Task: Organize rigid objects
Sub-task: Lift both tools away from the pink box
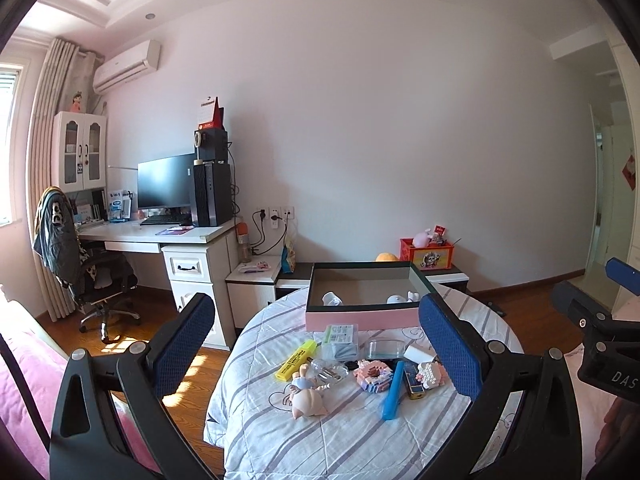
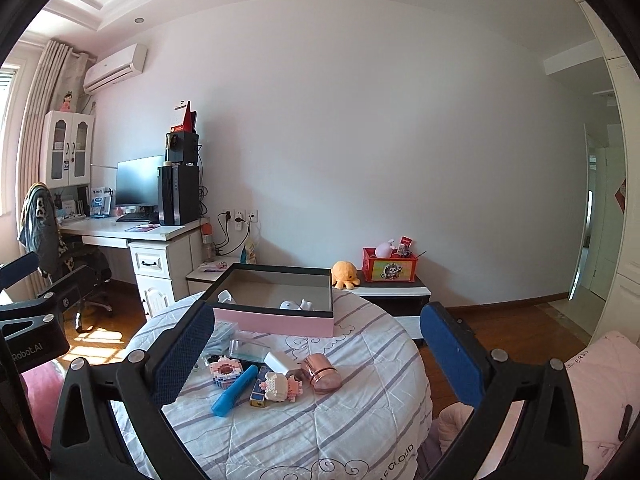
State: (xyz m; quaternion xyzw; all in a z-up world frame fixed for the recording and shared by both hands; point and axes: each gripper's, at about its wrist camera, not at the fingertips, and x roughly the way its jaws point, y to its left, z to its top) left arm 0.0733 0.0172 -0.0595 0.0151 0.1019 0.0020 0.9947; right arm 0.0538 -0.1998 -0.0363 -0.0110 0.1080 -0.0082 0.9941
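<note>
A round surface under a striped quilt (image 1: 320, 432) (image 2: 340, 420) carries a pink open box (image 1: 360, 318) (image 2: 276, 322) with small white items inside. In front of the box lie several small objects: a yellow highlighter (image 1: 295, 360), a pig figurine (image 1: 306, 394), a blue tube (image 1: 393, 390) (image 2: 234, 390), pink block models (image 1: 374, 374) (image 2: 280, 387), a clear case (image 1: 386, 348) and a rose-gold cylinder (image 2: 321, 372). My left gripper (image 1: 316, 344) hangs open above the objects, holding nothing. My right gripper (image 2: 316, 352) is open too, wide and with nothing between its fingers.
A white desk (image 1: 160, 234) with monitor, computer tower and office chair (image 1: 92, 276) stands at the left. Behind the quilt a low cabinet (image 2: 394, 292) holds a red box and an orange plush (image 2: 345, 274). Wooden floor and a doorway lie to the right.
</note>
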